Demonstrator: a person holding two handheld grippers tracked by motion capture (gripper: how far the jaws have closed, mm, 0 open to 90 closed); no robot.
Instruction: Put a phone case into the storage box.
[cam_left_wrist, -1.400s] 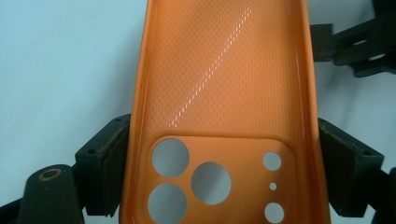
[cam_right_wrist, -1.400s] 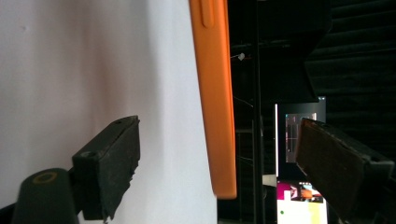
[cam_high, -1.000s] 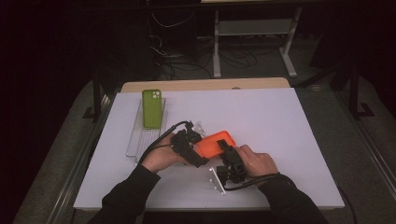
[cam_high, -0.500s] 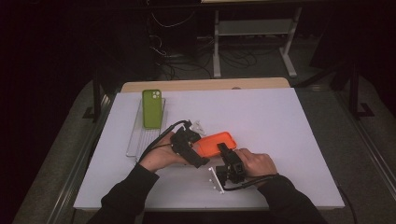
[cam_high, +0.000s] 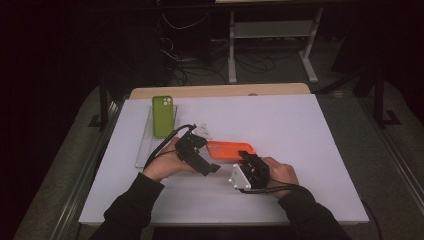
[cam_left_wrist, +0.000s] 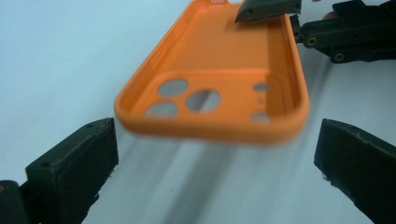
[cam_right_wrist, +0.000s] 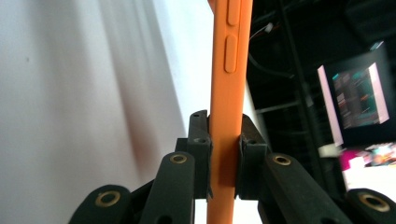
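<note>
starting at the left of the high view, a green case (cam_high: 163, 116) is seen lying on a clear tray (cam_high: 145, 150) near the table's (cam_high: 310, 135) far left corner, untouched. next comes the left gripper (cam_high: 206, 159), whose jaws have just been opening and now stand wide apart; in the left gripper view the orange case (cam_left_wrist: 219, 79) lies ahead of them and between their lines, but no pad is pressed on it. the case is held just above the white table near its middle, between the two grippers, with its open side up. further right, the right gripper (cam_high: 248, 162) is clamped on the case's near edge; in the right gripper view the orange wall (cam_right_wrist: 229, 107) is pinched between the two pads, with the side buttons seen above the grip.

the step in hand is judged to be a handover: the case has been let go by the left and is carried by the right alone. the next move probably calls for the left jaws to be drawn clear without the camera end being brushed, while the right grip is kept firm, since only a thin wall is held and the case could swing or slip.

the case is plain orange, soft-looking, with rounded corners, a finely textured lining and three round lens holes in a raised block.
</note>
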